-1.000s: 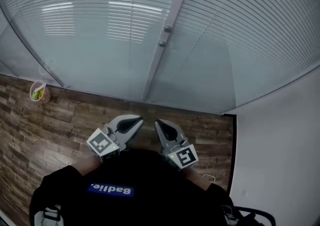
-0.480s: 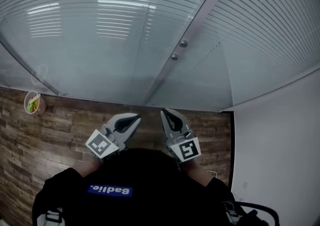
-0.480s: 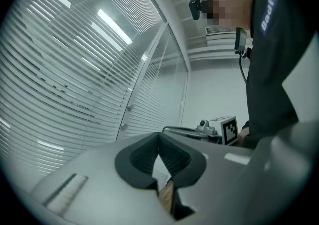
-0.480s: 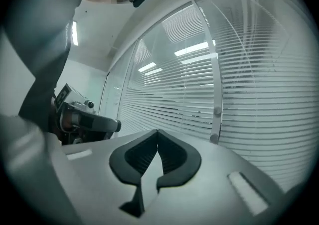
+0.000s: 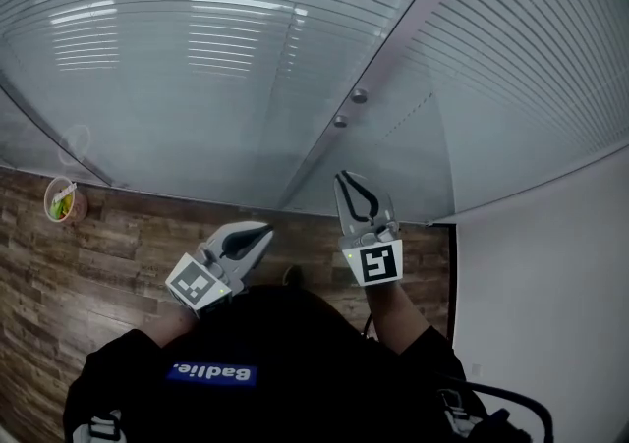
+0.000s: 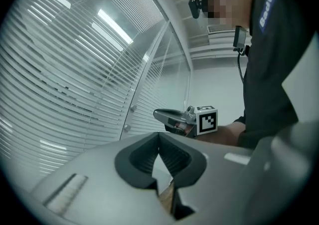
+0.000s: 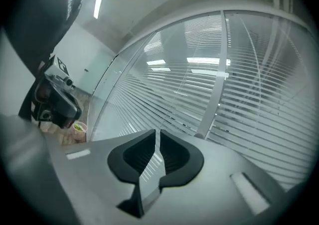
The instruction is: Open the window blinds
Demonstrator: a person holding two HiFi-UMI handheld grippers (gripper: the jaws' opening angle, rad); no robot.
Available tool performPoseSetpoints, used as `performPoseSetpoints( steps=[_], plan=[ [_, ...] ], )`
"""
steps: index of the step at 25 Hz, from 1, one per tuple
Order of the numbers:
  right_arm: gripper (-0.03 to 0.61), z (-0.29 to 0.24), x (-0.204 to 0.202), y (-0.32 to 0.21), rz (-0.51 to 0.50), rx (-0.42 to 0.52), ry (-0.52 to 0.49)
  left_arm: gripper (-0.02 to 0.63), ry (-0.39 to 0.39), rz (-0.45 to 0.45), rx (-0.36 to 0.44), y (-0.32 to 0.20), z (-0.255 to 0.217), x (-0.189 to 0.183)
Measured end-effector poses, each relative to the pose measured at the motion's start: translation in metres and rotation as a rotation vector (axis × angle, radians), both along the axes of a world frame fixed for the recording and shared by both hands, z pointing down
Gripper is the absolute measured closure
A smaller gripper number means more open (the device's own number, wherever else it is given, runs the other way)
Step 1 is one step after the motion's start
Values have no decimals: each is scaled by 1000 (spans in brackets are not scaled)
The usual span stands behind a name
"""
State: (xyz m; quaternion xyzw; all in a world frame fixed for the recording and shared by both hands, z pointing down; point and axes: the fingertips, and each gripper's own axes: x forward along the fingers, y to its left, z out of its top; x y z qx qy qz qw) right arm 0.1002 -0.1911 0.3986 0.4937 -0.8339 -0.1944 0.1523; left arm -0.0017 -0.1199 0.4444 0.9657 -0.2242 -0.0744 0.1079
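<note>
Blinds (image 5: 197, 38) fill the glass wall in front of the person. Their slats lie close, so nothing of the far side shows through. They sit behind the pane, out of direct reach. That, I'd say, is why the business centres on two small round knobs (image 5: 359, 95), one just below the other on the pale upright post (image 5: 413, 24) between the panes. From this side they look like the only way to turn the slats, though I can't tell what each knob does.

The right gripper (image 5: 350, 183) is held up and level, its nose aimed at the post. It stops short of the lower knob and touches nothing. Its jaws have just been opening and now stand a narrow slit apart, with only glass and slats showing through the gap. To my eye that gap is being made to take a knob, and it will need to widen first.

The left gripper (image 5: 263, 230) hangs lower, near the waist, with its tips together and nothing between them. It seems parked there to stay out of the way, since one gripper is enough for a knob.

A paper cup (image 5: 61, 201) stands on the wood floor (image 5: 118, 264) at the foot of the glass, well apart from all this.
</note>
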Motion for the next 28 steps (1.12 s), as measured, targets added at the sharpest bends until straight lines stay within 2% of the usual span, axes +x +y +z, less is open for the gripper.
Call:
performPoseSetpoints(
  steps=[6, 11, 14, 18, 28],
  plan=[
    [499, -12, 31, -52, 87, 26, 216, 614, -12, -73, 31, -11, -13, -2],
    [490, -22, 49, -95, 151, 114, 488, 614, -31, -95, 38, -15, -15, 6],
    [486, -19, 49, -115, 160, 171, 665, 614, -40, -105, 52, -15, -15, 10],
    [476, -9, 49, -134, 158, 198, 857, 614, -42, -129, 48, -19, -17, 9],
    [456, 8, 53, -153, 175, 240, 1055, 614, -47, -152, 34, -19, -7, 3]
  ],
)
